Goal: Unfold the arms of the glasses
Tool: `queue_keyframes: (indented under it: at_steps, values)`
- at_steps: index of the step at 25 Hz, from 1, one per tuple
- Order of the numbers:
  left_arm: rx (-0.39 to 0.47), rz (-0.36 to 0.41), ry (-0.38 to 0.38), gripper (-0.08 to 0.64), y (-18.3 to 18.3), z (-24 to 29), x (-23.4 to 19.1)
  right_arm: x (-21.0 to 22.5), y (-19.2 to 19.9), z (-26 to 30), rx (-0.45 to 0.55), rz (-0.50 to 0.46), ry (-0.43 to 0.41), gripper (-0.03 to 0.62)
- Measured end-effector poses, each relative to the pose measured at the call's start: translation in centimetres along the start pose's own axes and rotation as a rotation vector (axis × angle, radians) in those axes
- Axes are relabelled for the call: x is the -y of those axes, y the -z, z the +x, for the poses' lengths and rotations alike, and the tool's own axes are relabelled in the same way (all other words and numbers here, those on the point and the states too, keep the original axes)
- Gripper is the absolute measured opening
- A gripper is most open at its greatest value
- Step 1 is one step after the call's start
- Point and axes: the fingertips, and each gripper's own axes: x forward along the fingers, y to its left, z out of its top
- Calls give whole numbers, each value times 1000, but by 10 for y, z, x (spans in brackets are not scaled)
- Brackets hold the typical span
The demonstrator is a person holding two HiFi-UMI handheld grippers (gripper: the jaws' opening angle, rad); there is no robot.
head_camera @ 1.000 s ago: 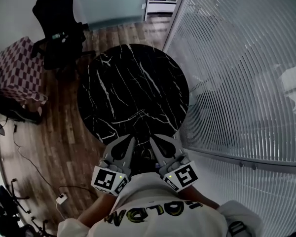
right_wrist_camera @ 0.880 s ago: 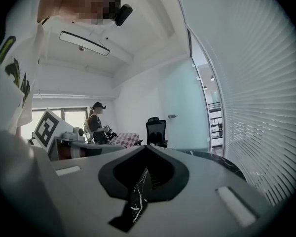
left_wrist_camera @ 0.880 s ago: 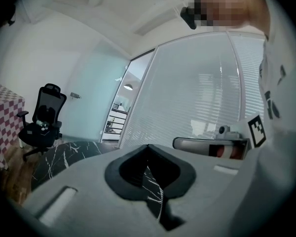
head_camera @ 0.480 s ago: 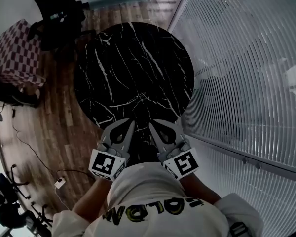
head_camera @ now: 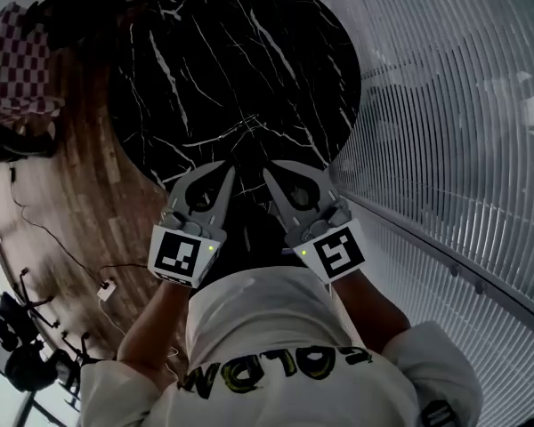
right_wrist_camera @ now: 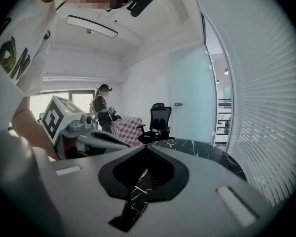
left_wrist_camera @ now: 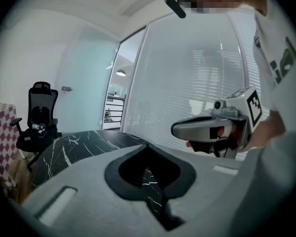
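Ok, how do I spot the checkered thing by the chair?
Find the big round black marble table. On the wooden floor to its left in the head view stands a black office chair, with the checkered block beside it. It alone is covered in red-and-white squares; its neighbours are plain black.

Round black marble table [head_camera: 240, 69] is seen at 12 o'clock. White slatted blinds [head_camera: 445, 105] are seen at 3 o'clock, wood plank floor [head_camera: 71, 194] at 9, checkered cover [head_camera: 13, 69] at 10. Black office chair [left_wrist_camera: 41, 98] is placed beyond the table.
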Motion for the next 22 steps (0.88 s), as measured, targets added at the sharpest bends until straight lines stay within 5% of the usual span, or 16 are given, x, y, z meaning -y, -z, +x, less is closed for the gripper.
queue_keyframes:
  at_steps: [22]
  values:
    - [-262, 43, 35, 55, 139, 82, -63, 30, 139, 77, -258, -30, -93, 2]
